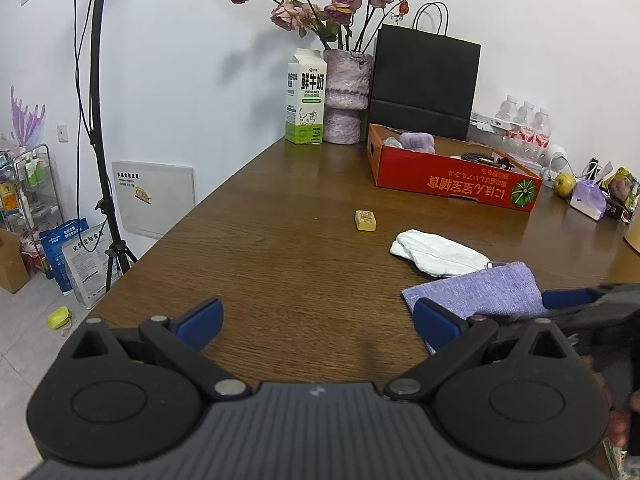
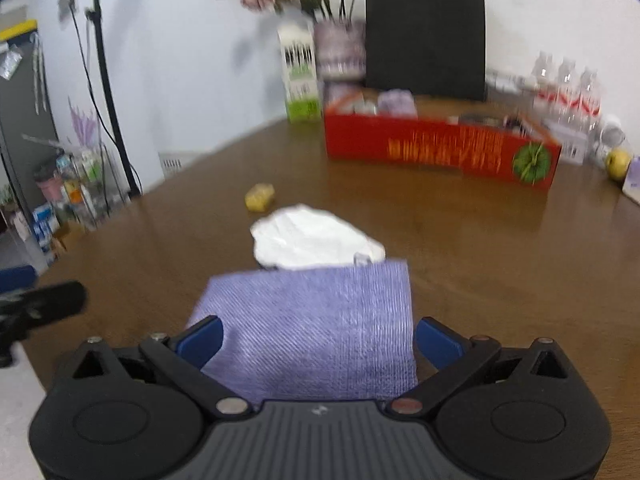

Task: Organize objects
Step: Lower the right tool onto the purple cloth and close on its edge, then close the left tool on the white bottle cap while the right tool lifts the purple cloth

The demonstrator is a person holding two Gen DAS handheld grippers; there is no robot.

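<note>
The brown wooden table carries a folded lilac woven cloth near its front edge. My right gripper hangs spread wide over that cloth, pads clear of it. My left gripper stands open left of the cloth, empty. A crumpled white cloth touches its far edge.

Right wrist view motion-blurred; red box print unreadable.
</note>
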